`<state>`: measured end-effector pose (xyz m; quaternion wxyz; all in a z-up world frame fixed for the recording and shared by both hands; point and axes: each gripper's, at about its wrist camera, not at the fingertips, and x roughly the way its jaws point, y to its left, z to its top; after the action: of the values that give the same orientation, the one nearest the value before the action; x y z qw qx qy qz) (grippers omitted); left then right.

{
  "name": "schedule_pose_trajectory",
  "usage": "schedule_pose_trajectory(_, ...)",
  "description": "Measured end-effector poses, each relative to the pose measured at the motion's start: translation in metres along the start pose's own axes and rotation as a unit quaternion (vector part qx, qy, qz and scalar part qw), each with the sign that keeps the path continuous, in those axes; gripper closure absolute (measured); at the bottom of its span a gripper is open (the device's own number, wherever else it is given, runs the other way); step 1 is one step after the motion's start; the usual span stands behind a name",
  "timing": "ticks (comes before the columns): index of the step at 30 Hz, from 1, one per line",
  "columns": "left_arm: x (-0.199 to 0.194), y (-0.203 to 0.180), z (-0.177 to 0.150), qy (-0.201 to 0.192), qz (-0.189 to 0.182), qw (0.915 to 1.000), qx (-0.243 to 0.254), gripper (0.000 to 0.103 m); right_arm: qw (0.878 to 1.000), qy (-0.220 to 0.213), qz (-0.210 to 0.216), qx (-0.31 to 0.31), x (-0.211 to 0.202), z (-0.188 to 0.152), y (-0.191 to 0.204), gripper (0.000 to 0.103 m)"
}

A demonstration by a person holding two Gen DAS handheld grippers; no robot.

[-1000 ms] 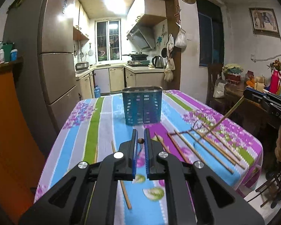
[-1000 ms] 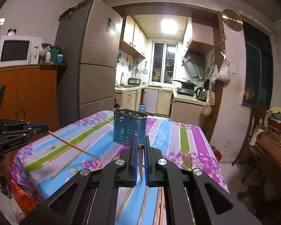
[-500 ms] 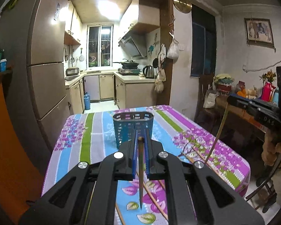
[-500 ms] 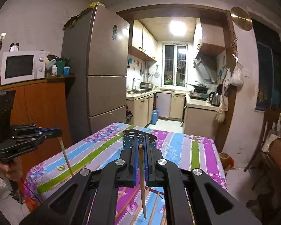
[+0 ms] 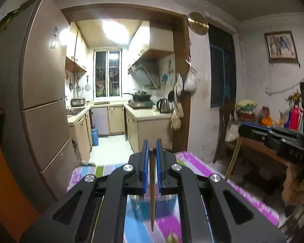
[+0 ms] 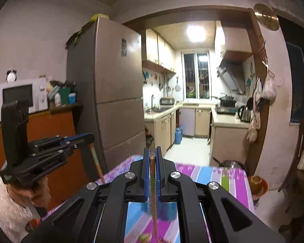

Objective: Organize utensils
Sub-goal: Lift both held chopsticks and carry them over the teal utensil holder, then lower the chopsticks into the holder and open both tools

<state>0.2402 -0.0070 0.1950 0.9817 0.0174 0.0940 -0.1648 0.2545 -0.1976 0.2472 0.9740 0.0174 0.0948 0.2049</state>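
My left gripper [image 5: 151, 148] is shut on a wooden chopstick [image 5: 152, 202] that hangs point-down between its blue pads. Below it stands the blue mesh utensil basket [image 5: 140, 209], blurred, on the striped floral tablecloth [image 5: 202, 168]. My right gripper [image 6: 151, 155] is shut on a second chopstick [image 6: 154, 206], also hanging down, above the same basket [image 6: 167, 211]. Each view shows the other gripper from the side: the right gripper [image 5: 241, 130] with its chopstick [image 5: 233, 158], and the left gripper [image 6: 90, 138] with its chopstick [image 6: 96, 162].
A tall fridge [image 6: 115, 93] stands left of the kitchen doorway. An orange cabinet [image 6: 56, 125] carries a microwave [image 6: 20, 95]. A wooden chair [image 5: 225, 125] and a cluttered side table [image 5: 259, 141] stand to the right. A hand in a white sleeve [image 6: 8, 204] holds the left gripper.
Both grippers have risen high above the table, each with a chopstick lifted off the cloth. The sticks now hang down and the basket has dropped low in both views.
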Motion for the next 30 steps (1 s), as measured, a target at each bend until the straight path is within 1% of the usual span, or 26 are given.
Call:
schedule_pose_trajectory(3, 0.028, 0.003, 0.019, -0.021, 0.007, 0.9997, 0.004, 0.098, 1.000, -0.016, -0.010, 0.009, 0.030, 0.020, -0.010, 0.096)
schedule_pose_trajectory(6, 0.057, 0.006, 0.025, -0.025, 0.010, 0.9996, 0.000, 0.098, 0.999, -0.020, -0.022, 0.012, 0.055, 0.028, -0.017, 0.096)
schedule_pose_trajectory(8, 0.072, 0.006, 0.021, -0.022, 0.011, 0.9997, 0.000, 0.098, 0.999, -0.020, -0.036, 0.013, 0.078, 0.030, -0.023, 0.096)
schedule_pose_trajectory(10, 0.091, 0.005, 0.012, -0.020, 0.015, 0.9996, 0.013, 0.098, 0.999, -0.016, -0.045, 0.016, 0.098, 0.028, -0.029, 0.096)
schedule_pose_trajectory(12, 0.108, 0.007, -0.001, -0.006, 0.016, 0.9997, 0.016, 0.098, 0.998, -0.008, -0.050, 0.025, 0.117, 0.024, -0.036, 0.096)
schedule_pose_trajectory(14, 0.119, 0.014, -0.012, 0.009, 0.018, 0.9997, 0.014, 0.098, 0.998, 0.008, -0.054, 0.037, 0.138, 0.015, -0.043, 0.096)
schedule_pose_trajectory(15, 0.127, 0.015, -0.024, 0.022, 0.018, 0.9995, 0.013, 0.098, 0.998, 0.014, -0.055, 0.040, 0.146, 0.012, -0.045, 0.096)
schedule_pose_trajectory(17, 0.135, 0.019, -0.039, 0.038, 0.023, 0.9989, 0.013, 0.098, 0.997, 0.035, -0.054, 0.048, 0.165, -0.003, -0.048, 0.096)
schedule_pose_trajectory(21, 0.148, 0.027, -0.067, 0.067, 0.024, 0.9974, 0.008, 0.098, 0.994, 0.082, -0.049, 0.044, 0.191, -0.032, -0.045, 0.096)
schedule_pose_trajectory(25, 0.156, 0.035, -0.086, 0.091, 0.032, 0.9954, -0.002, 0.098, 0.991, 0.116, -0.047, 0.044, 0.203, -0.052, -0.040, 0.096)
schedule_pose_trajectory(26, 0.157, 0.036, -0.092, 0.097, 0.034, 0.9947, -0.004, 0.098, 0.991, 0.122, -0.045, 0.039, 0.204, -0.057, -0.037, 0.096)
schedule_pose_trajectory(28, 0.154, 0.037, -0.097, 0.096, 0.042, 0.9944, -0.002, 0.097, 0.990, 0.130, -0.045, 0.031, 0.203, -0.063, -0.030, 0.096)
schedule_pose_trajectory(30, 0.154, 0.041, -0.097, 0.105, 0.042, 0.9936, -0.008, 0.097, 0.990, 0.133, -0.045, 0.030, 0.199, -0.065, -0.028, 0.096)
